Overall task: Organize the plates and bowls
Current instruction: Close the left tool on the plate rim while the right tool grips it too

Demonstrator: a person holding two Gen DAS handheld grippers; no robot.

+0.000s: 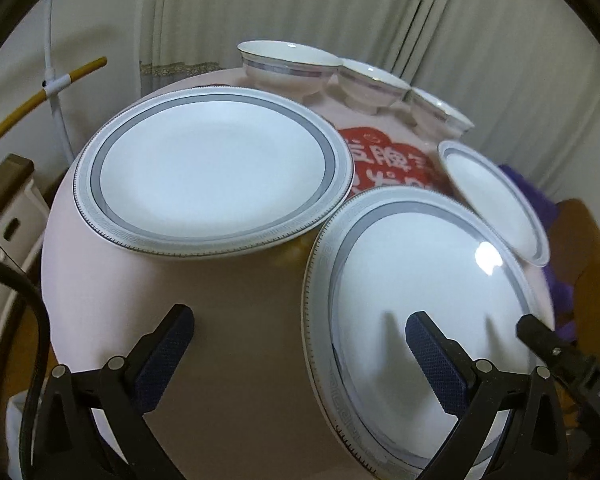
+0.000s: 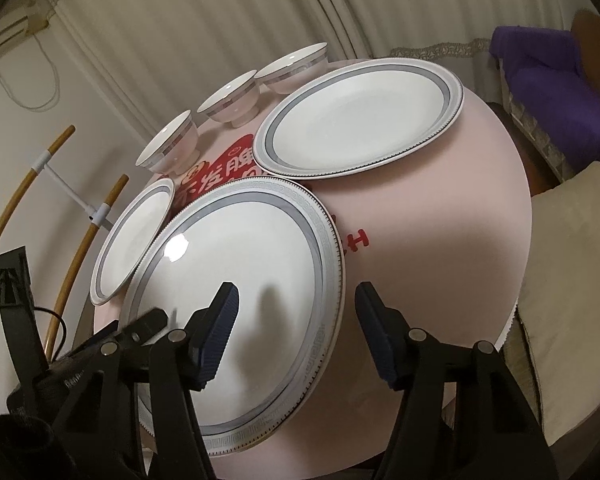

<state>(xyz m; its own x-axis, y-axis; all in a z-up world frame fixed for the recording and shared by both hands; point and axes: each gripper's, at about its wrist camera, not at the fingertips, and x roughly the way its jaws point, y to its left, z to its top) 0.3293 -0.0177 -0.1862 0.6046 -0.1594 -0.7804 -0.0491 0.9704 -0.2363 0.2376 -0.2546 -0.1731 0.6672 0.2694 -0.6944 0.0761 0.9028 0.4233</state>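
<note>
Plate [image 2: 236, 272] lies under the spread right tongs [image 2: 296, 336].

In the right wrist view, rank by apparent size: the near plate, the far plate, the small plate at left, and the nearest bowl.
1. Near plate, though closeness to the camera inflates it.
2. Far plate; the two may really match, unsure.
3. Small plate.
4. Nearest bowl.

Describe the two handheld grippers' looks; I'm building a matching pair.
Both the left gripper and the right gripper have black plastic frames with silver round pivot pins and dark blue ribbed finger pads. A black cable loops beside the left one.
</note>
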